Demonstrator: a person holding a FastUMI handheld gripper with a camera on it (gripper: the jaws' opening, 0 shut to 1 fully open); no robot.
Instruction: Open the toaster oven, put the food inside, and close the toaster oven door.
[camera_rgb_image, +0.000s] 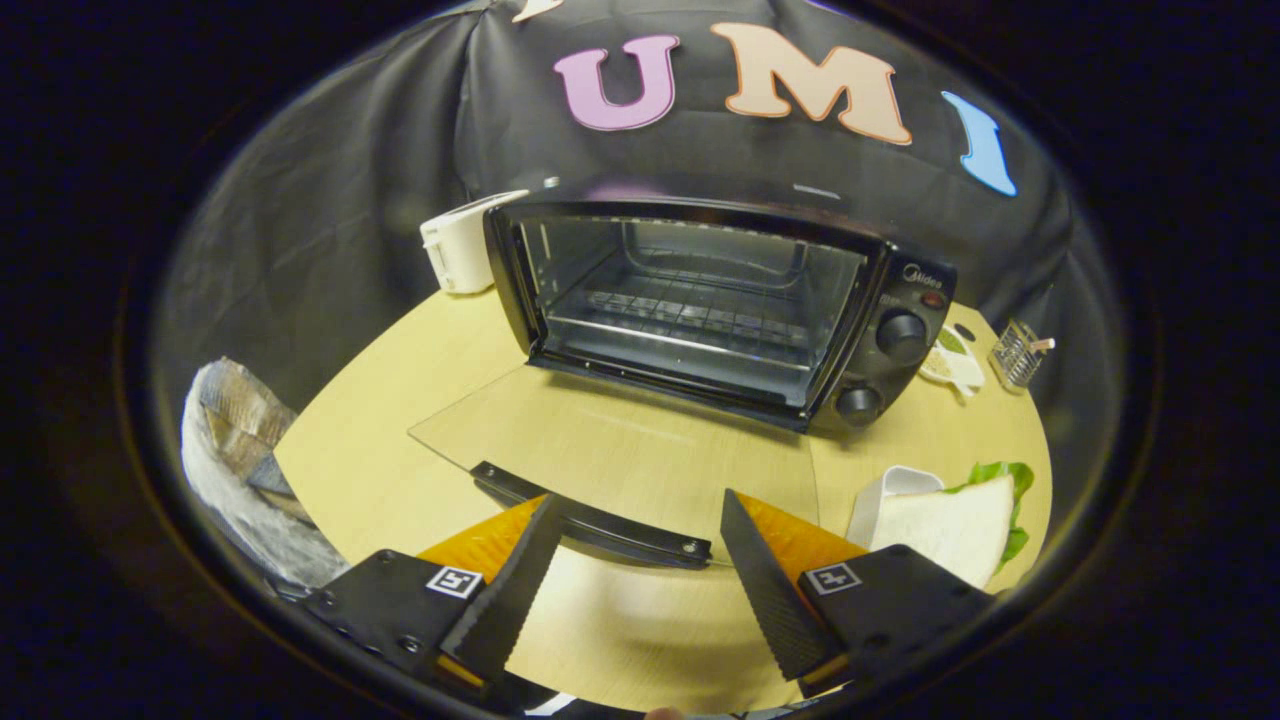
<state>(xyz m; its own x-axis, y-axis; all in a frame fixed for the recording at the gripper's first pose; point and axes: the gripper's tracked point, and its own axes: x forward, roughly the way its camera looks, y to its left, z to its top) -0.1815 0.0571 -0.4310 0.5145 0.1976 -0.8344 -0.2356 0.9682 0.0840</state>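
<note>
While the oven door is lying open, the gripper is hovering spread and empty — swinging right for the sandwich risks clipping the handle.

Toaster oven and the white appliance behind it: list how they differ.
The toaster oven is black, the white appliance white. The oven is larger and stands nearer the open claw; the appliance sits behind its corner. The oven's glass door lies open. Both rest on the wooden table.
</note>
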